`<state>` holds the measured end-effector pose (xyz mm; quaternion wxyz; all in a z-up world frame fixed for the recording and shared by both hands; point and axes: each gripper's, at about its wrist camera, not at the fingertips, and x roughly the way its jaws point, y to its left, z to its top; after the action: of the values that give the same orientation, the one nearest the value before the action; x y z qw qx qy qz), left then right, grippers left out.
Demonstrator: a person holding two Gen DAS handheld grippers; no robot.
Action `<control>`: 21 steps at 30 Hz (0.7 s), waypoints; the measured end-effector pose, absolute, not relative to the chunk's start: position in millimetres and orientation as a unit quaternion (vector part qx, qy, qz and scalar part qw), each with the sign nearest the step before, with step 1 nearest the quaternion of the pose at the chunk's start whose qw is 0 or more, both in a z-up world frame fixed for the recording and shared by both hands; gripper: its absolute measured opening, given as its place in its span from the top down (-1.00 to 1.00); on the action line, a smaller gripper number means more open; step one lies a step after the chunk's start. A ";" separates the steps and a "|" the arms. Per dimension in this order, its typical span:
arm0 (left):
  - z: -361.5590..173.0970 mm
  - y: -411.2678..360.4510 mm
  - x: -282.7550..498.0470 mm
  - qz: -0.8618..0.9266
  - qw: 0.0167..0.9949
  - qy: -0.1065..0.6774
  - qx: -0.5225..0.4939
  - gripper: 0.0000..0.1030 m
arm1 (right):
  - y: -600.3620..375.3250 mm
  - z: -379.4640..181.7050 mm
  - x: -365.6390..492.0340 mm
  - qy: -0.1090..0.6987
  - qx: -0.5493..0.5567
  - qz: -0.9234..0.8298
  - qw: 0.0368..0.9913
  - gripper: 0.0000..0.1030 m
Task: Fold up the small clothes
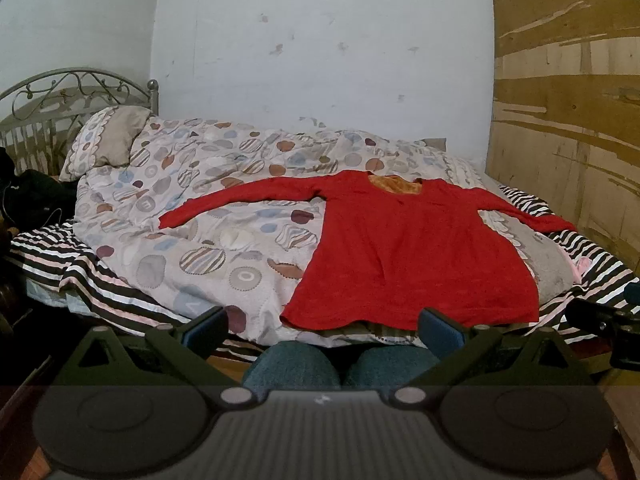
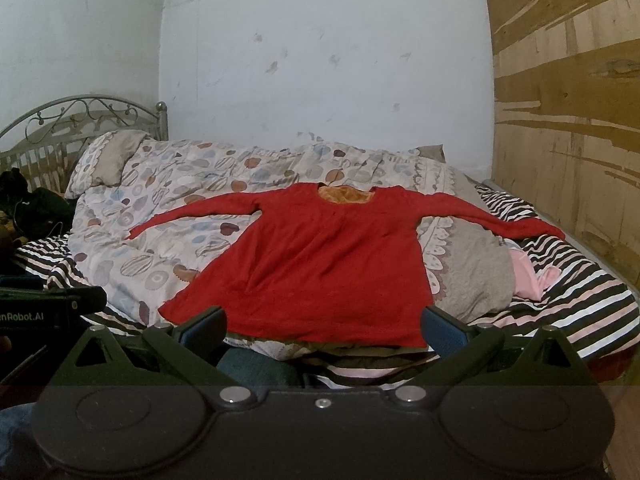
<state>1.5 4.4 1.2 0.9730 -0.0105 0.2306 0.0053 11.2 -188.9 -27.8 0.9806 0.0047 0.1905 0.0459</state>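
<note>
The red top (image 2: 320,264) is laid flat on the quilt (image 2: 180,216) — neckline away, hem toward 2 grippers, left gripper (image 1: 322,326) and right gripper (image 2: 322,326), held level, fingers spread, empty.

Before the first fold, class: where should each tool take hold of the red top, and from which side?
Take the red top by its sleeve cuffs: left tool on the left cuff, right tool on the right cuff, each approached from the outer side. Both sleeves lie spread flat, so the cuffs are free edges, probably easy to carry inward across the body.
</note>
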 end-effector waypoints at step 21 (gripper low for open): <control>0.5 4.9 1.6 0.005 0.973 0.230 -0.011 -0.99 | -186.7 -29.6 11.9 0.194 0.005 0.047 0.980 -0.99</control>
<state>1.6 4.9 0.5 0.9730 -0.0112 0.2305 0.0052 11.9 -186.7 -29.6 0.9799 0.0048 0.1937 0.0469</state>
